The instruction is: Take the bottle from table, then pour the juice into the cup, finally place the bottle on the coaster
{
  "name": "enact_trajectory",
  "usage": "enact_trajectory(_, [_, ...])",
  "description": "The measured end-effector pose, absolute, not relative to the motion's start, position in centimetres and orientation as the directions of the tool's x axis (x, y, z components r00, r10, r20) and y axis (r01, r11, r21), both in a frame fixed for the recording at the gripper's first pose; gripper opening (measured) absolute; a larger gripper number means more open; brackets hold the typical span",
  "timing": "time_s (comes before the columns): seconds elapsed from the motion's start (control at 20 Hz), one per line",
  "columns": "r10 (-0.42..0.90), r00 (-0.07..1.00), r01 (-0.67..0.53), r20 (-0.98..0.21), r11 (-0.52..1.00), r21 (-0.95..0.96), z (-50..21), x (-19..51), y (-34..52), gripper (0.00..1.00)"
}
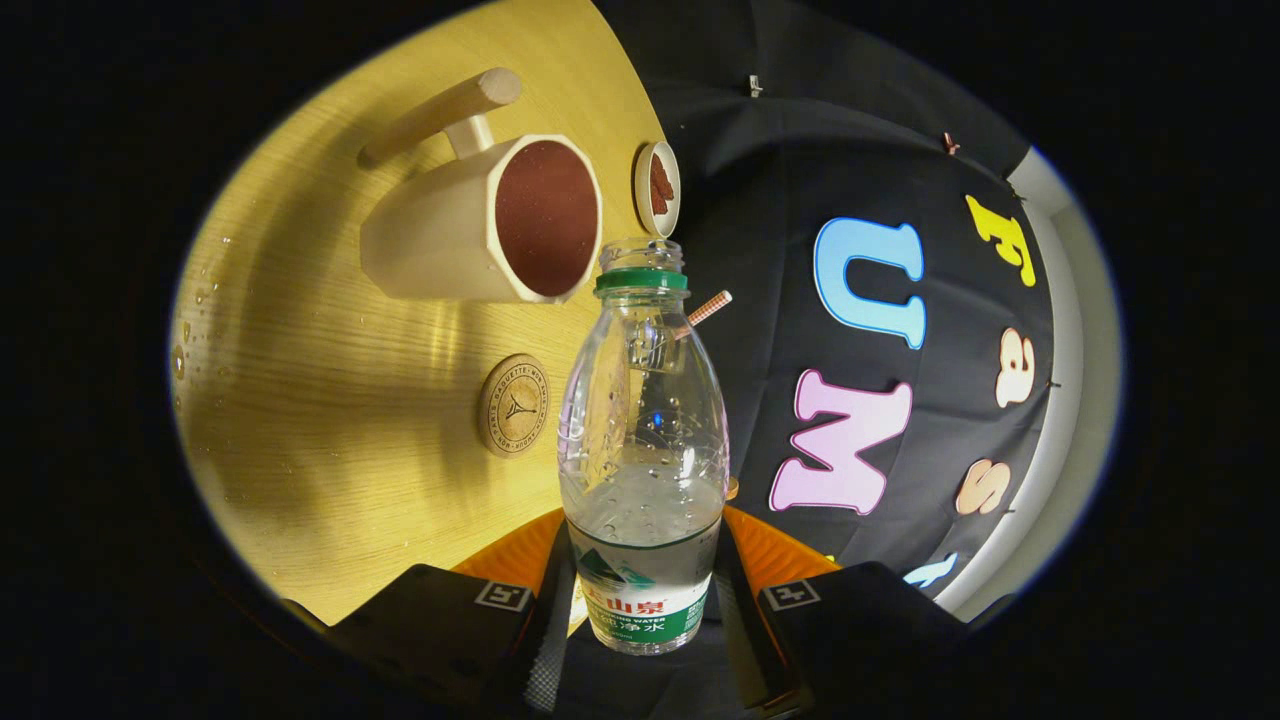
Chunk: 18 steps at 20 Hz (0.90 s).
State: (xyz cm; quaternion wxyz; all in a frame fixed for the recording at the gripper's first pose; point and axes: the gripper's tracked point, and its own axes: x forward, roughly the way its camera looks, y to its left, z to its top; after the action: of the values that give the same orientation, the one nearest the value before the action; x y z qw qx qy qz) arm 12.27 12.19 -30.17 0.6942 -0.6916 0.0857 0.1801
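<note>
My gripper [645,590] is shut on a clear plastic bottle [642,440] with a green neck ring and no cap; both fingers press on its labelled lower body. The bottle holds clear liquid in its lower half. The whole view is rolled, so the wooden table [330,420] stands to the left of the bottle. A beige cup [480,225] with a long wooden handle and a dark reddish inside sits just beyond the bottle's mouth, to its left. A round wooden coaster [513,405] lies on the table beside the bottle's middle.
A small round dish [657,187] with reddish-brown contents sits past the cup near the table's edge. A striped straw-like stick [708,308] pokes out behind the bottle's neck. Water drops dot the table's far side. The booth's black cloth wall is to the right.
</note>
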Motion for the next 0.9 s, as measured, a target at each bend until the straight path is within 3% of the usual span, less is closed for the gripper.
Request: enact_trajectory(0.9, [0.152,0.922,-0.341,-0.356,-0.114,-0.933,-30.06,12.44,12.27,0.68])
